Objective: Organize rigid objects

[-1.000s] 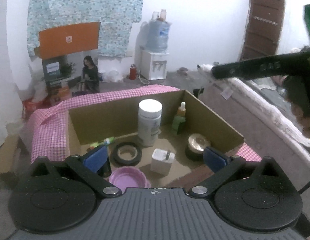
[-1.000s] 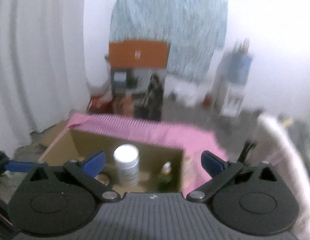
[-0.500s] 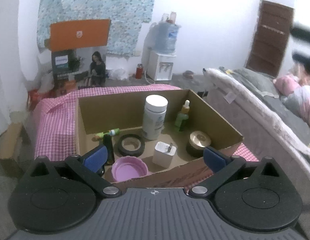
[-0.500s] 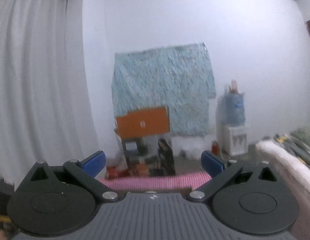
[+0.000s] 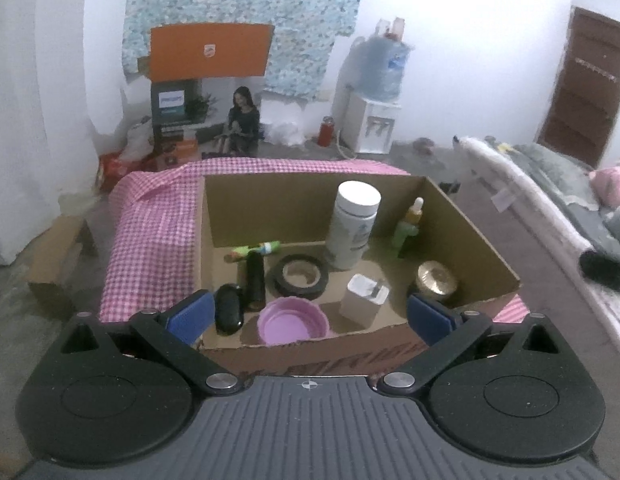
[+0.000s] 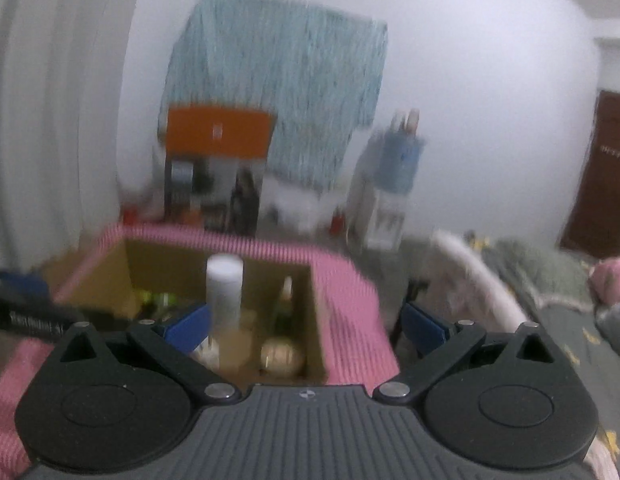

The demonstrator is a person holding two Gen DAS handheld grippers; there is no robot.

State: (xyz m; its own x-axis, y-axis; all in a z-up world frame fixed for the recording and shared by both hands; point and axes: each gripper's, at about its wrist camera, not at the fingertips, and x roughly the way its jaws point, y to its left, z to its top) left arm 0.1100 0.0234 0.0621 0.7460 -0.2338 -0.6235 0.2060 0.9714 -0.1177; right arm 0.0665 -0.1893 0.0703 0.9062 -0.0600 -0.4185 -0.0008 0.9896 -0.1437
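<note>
The left gripper (image 5: 307, 316) has pulled back from the open brown cardboard box (image 5: 470, 236), its blue fingers (image 5: 187, 314) wide and empty. The right gripper (image 6: 305, 326) has swung back down toward the box, also wide and empty (its picture is blurry). Inside the box stand a tall white plastic jar (image 5: 354, 224), a black tape ring (image 5: 299, 276), a purple plastic lid (image 5: 291, 320) and a white charger block (image 5: 364, 300). The sorting looks nearly done.

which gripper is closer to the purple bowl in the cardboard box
Left. The left gripper hovers open just above the box's near wall, the purple bowl right between its fingers. The right gripper sits back by the box's right end, bowl out of its blurred view.
</note>
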